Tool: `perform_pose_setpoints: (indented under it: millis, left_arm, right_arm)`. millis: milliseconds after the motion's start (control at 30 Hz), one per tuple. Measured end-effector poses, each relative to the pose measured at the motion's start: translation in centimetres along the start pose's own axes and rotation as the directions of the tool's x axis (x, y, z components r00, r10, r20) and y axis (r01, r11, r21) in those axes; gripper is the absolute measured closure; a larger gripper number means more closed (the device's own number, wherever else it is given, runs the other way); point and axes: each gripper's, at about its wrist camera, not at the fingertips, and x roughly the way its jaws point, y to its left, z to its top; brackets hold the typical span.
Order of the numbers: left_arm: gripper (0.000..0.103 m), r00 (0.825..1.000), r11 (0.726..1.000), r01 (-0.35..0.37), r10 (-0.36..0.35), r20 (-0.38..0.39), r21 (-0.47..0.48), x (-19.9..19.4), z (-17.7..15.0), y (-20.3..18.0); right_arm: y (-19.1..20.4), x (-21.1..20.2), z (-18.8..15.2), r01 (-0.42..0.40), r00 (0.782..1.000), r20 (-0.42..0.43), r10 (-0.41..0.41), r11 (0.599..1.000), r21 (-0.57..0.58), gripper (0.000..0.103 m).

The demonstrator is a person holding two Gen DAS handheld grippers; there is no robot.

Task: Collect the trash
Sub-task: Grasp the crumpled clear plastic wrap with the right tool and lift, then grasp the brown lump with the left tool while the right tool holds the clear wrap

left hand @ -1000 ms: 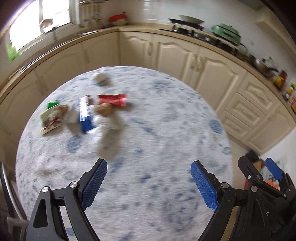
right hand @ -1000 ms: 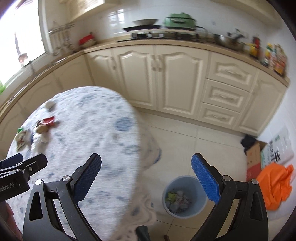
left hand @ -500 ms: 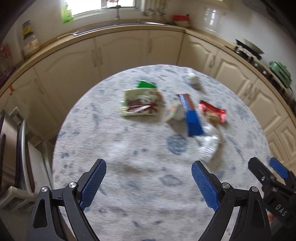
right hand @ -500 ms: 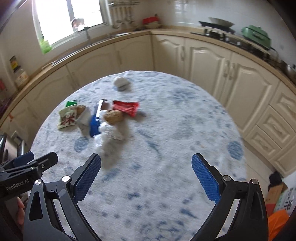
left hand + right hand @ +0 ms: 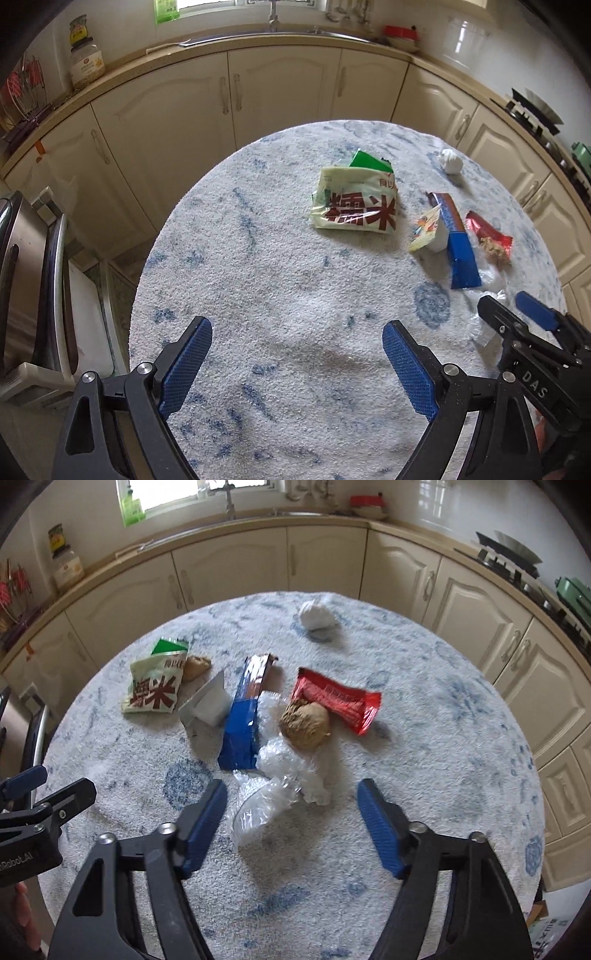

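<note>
Trash lies on a round table with a white-and-blue cloth (image 5: 443,746). A crumpled clear plastic wrap (image 5: 280,775) lies just ahead of my open, empty right gripper (image 5: 291,812). Beyond it are a blue wrapper (image 5: 243,720), a brown crumpled lump (image 5: 304,723), a red wrapper (image 5: 340,699), a grey pouch (image 5: 208,703), a pale green bag (image 5: 155,688) and a white paper ball (image 5: 316,614). My left gripper (image 5: 297,363) is open and empty over bare cloth (image 5: 258,280), with the green bag (image 5: 356,205) and blue wrapper (image 5: 458,247) ahead to the right.
Cream kitchen cabinets (image 5: 229,568) curve around behind the table, with a sink and window above. A hob with pans (image 5: 509,559) is at the right. A steel appliance (image 5: 26,291) stands left of the table. The right gripper's body (image 5: 535,350) shows at lower right in the left wrist view.
Both grippers have swung left and come in over the table. The right one turned from the floor bin toward the trash pile and now sits close to the clear plastic.
</note>
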Motion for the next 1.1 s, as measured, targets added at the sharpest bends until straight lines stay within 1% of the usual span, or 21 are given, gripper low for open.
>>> perform_pose_setpoints:
  millis: [33,67,133,233,367,433,467,500,533,567,600,633,700,833,900,967,1000,1033,1100]
  left_arm:
    - [0.012,1.000,1.000,0.002,-0.002,-0.006,0.000,0.3,0.0,0.0]
    - [0.012,1.000,1.000,0.003,-0.003,-0.008,-0.001,0.5,-0.1,0.1]
    - [0.012,1.000,1.000,0.003,-0.003,-0.013,-0.004,0.7,-0.2,0.2]
    - [0.012,1.000,1.000,0.015,-0.015,-0.020,-0.004,0.8,-0.5,0.2]
    - [0.012,1.000,1.000,0.022,-0.022,-0.018,-0.008,0.4,-1.0,0.2]
    - [0.012,1.000,1.000,0.024,-0.025,-0.015,-0.007,0.1,-1.2,0.2]
    - [0.012,1.000,1.000,0.027,-0.027,-0.015,-0.006,0.0,-1.3,0.1]
    - [0.012,0.999,1.000,0.030,-0.030,-0.015,-0.005,-0.1,-1.4,0.1]
    - [0.012,0.999,0.999,0.032,-0.032,-0.014,-0.005,-0.2,-1.4,0.0]
    - [0.012,0.999,0.999,0.033,-0.033,-0.013,-0.004,-0.2,-1.4,-0.2]
    - [0.012,0.999,0.999,0.033,-0.033,-0.013,-0.003,-0.3,-1.4,-0.3]
    - [0.012,0.999,0.999,0.033,-0.033,-0.014,0.000,-0.3,-1.3,-0.6]
    - [0.012,0.999,0.999,0.041,-0.041,-0.016,0.007,-0.3,-1.1,-1.0]
    - [0.012,0.998,0.998,0.052,-0.052,-0.020,0.019,-0.2,-0.6,-2.0]
    - [0.012,0.998,0.998,0.053,-0.052,-0.019,0.025,-0.2,-0.3,-2.6]
    - [0.012,0.998,0.998,0.059,-0.058,-0.023,0.031,0.0,0.1,-3.2]
    - [0.012,0.998,0.997,0.064,-0.063,-0.027,0.033,0.1,0.3,-3.6]
    - [0.012,0.997,0.997,0.070,-0.069,-0.031,0.035,0.2,0.5,-4.1]
    - [0.012,0.996,0.996,0.077,-0.075,-0.037,0.046,0.3,1.0,-5.0]
  right_arm:
    - [-0.2,0.1,-0.2,-0.029,1.000,-0.006,0.029,1.000,0.008,0.070]
    - [-0.5,0.1,-0.6,-0.078,0.997,-0.005,0.078,0.997,0.024,0.074]
    - [-1.0,-0.4,-1.4,-0.103,0.995,0.009,0.103,0.994,0.033,0.093]
    - [-1.4,-1.6,-3.0,-0.134,0.991,0.018,0.133,0.991,0.028,0.095]
    - [-2.0,-4.0,-5.1,-0.174,0.985,0.024,0.173,0.985,0.016,0.096]
    - [-2.4,-5.3,-6.2,-0.168,0.986,0.022,0.168,0.986,0.005,0.093]
    - [-2.5,-5.7,-6.5,-0.147,0.989,0.024,0.147,0.989,0.003,0.093]
    - [-2.7,-6.1,-6.8,-0.114,0.993,0.029,0.114,0.993,0.004,0.084]
    - [-2.9,-6.4,-6.9,-0.078,0.996,0.041,0.078,0.997,0.005,0.057]
    - [-3.1,-6.6,-6.8,-0.059,0.997,0.058,0.058,0.998,0.006,0.038]
    - [-3.4,-6.7,-6.6,-0.036,0.995,0.089,0.035,0.999,0.014,0.009]
    - [-3.6,-6.7,-6.2,-0.010,0.994,0.112,0.007,1.000,0.027,0.005]
    - [-3.5,-6.2,-5.3,0.002,0.993,0.115,-0.004,1.000,0.023,0.005]
    - [-2.4,-4.2,-4.2,0.024,0.996,0.084,-0.021,0.999,-0.034,0.009]
    - [-1.7,-3.3,-4.4,0.019,0.998,0.064,-0.014,0.997,-0.072,0.014]
    - [-1.2,-2.3,-4.8,0.007,0.999,0.037,-0.003,0.994,-0.110,0.033]
    - [-1.1,-2.0,-5.1,-0.007,1.000,0.028,0.011,0.993,-0.114,0.056]
    - [-1.5,-2.1,-5.1,-0.029,0.999,0.041,0.033,0.995,-0.094,0.072]
    - [-2.3,-2.4,-5.0,-0.027,0.999,0.041,0.030,0.998,-0.054,0.077]
